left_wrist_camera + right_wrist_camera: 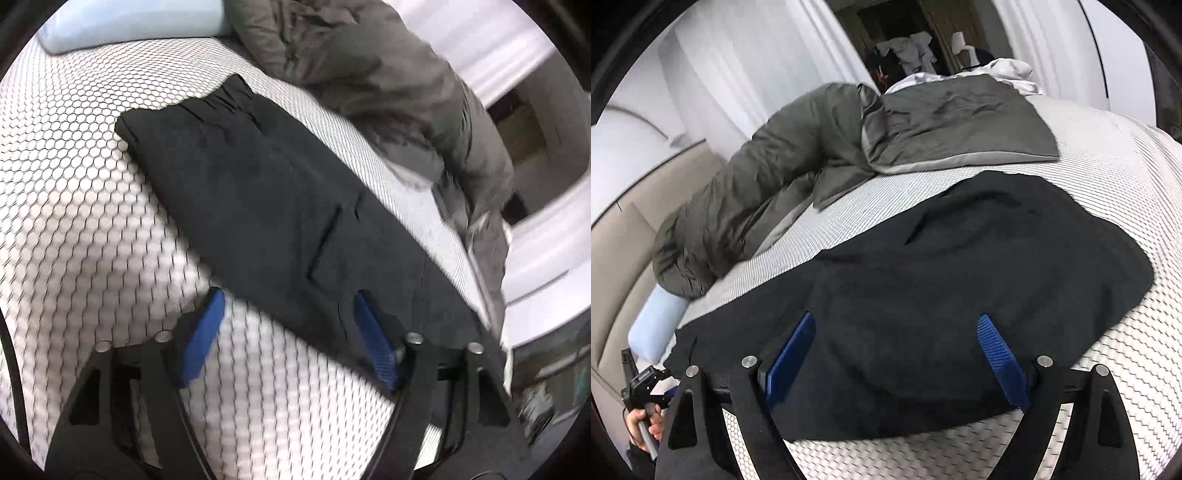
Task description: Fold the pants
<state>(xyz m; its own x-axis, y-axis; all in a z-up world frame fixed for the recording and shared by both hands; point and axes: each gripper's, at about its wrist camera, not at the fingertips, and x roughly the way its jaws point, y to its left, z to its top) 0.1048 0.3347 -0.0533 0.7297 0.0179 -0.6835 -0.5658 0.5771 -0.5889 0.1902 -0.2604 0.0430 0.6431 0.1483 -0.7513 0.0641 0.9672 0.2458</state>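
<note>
The work surface is a bed (81,192) covered in white fabric printed with a small honeycomb pattern, which fills the lower part of both wrist views. Behind it, the right wrist view shows pale curtains (768,66) hanging in long folds and a dark doorway (897,37) between them, with pale shapes inside that are too small to make out; a beige padded headboard (620,266) curves along the left edge. One pair of black pants (266,206) lies flat on the bed, folded into a long band with the gathered waistband at its far end in the left wrist view. One grey-green quilt (768,184) is bunched along the far side of the bed, apart from the pants, and one pale blue pillow (657,325) sits at the headboard end, partly under the quilt. A white bundle of cloth (1008,74) lies beyond the quilt. No containers are in sight. Two grippers are present. The left gripper (288,306) hovers at the near edge of the pants with its blue pads apart, one over the bedcover and one over the cloth, pinching nothing. The right gripper (897,328) stands wide apart above the pants, gripping nothing. A hand (646,424) holding the other tool's handle shows at the lower left.
</note>
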